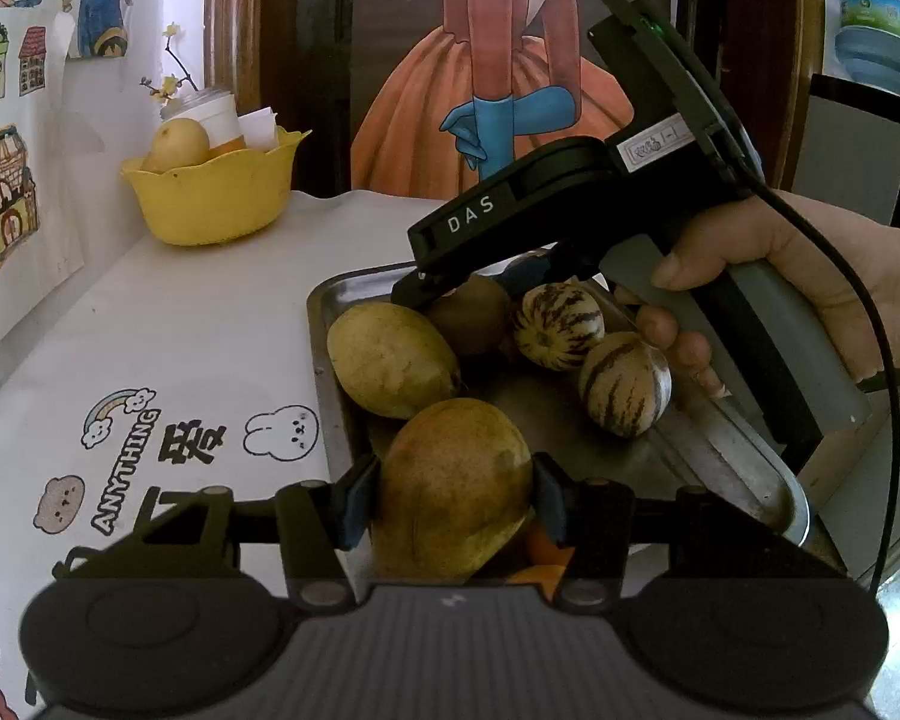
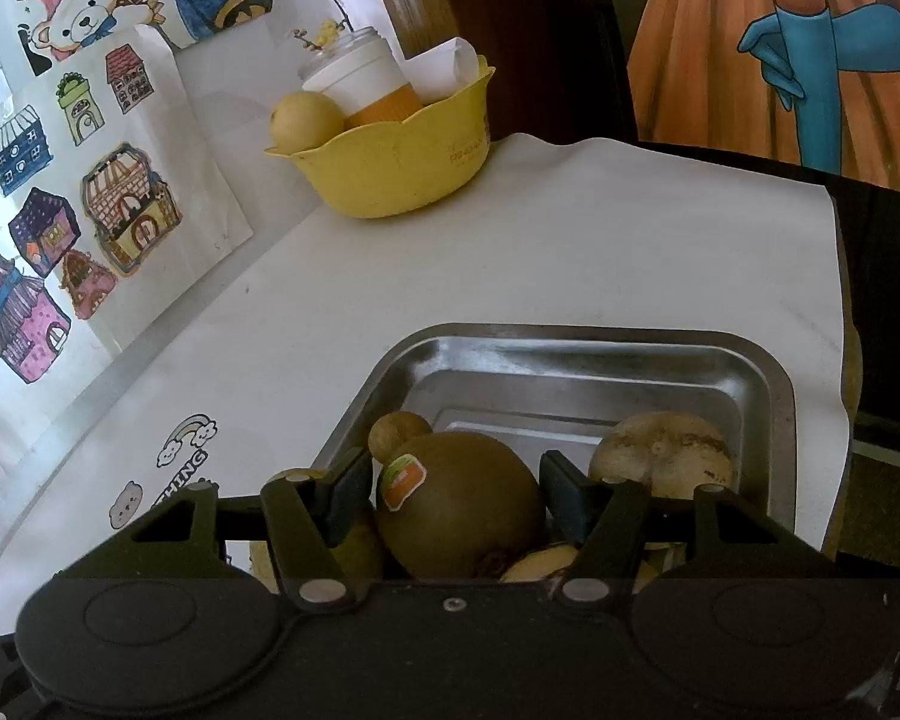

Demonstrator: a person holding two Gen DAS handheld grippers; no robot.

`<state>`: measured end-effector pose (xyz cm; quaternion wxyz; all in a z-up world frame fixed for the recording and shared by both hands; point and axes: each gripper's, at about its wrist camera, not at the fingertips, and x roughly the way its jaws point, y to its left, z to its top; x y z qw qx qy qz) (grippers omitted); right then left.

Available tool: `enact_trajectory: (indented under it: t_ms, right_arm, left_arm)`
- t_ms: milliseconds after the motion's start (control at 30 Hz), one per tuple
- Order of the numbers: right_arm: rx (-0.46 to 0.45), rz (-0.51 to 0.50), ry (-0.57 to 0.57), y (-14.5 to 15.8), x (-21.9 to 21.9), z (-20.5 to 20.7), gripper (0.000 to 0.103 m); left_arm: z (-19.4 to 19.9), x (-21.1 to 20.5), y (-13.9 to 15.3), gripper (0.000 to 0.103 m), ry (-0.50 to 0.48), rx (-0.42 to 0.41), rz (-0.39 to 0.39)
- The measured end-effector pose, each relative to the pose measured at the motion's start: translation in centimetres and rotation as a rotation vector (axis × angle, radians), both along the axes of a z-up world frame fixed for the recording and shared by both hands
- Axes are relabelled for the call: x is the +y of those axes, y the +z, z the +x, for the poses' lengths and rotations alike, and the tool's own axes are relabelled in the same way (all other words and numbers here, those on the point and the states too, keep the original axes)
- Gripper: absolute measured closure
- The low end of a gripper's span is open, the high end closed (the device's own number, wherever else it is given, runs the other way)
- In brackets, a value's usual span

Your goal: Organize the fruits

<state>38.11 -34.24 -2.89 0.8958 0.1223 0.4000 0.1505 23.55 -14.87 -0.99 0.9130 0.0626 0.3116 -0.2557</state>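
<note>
1. The rectangular steel tray (image 2: 768, 396) holds pears, striped melons (image 1: 559, 327) and a kiwi.
2. The scalloped yellow bowl (image 1: 213, 204) holds a pear and a cup.
3. The left gripper (image 1: 453, 507) is clamped on a yellow-brown pear (image 1: 456, 486).
4. The right gripper (image 2: 456, 495) is clamped on the stickered brown kiwi (image 2: 462, 504).

Glossy metal tray (image 2: 768, 396), matt plastic bowl (image 2: 390, 180)

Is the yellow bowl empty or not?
Not empty: the yellow bowl holds a round yellow fruit, a white cup and paper.

The metal tray (image 1: 744, 468) holds seven visible fruits — two mangoes (image 1: 456, 486), two striped melons (image 1: 559, 326), one kiwi (image 2: 459, 504), two oranges (image 1: 549, 546). One yellow bowl (image 1: 213, 195) — one pear (image 1: 179, 144), one cup (image 1: 213, 114).
</note>
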Motion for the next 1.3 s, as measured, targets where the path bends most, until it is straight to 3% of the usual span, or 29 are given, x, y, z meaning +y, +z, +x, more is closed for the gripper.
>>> enact_trajectory:
  t_ms: [267, 500, 767, 1000, 1300]
  right_arm:
    - [-0.005, 0.003, -0.005, 0.1, -0.2, -0.2, 0.038]
    - [-0.037, 0.016, -0.018, 1.3, -0.7, -1.1, 0.031]
    - [-0.077, 0.02, -0.031, 3.2, -1.1, -3.0, 0.025]
    - [-0.13, 0.005, -0.033, 5.4, -1.2, -5.7, 0.018]
    - [-0.194, -0.027, -0.024, 7.7, -0.9, -10.1, 0.01]
  left_arm:
    - [-0.1, 0.1, -0.1, 0.04, 0.012, 0.002, -0.009]
    - [-0.6, 0.9, 0.8, 0.028, 0.042, -0.018, -0.044]
    - [-1.3, 2.9, 2.3, 0.021, 0.149, -0.019, -0.122]
    - [-2.2, 4.8, 3.5, 0.006, 0.257, -0.029, -0.182]
    - [-4.1, 6.6, 5.1, 0.001, 0.338, -0.048, -0.23]
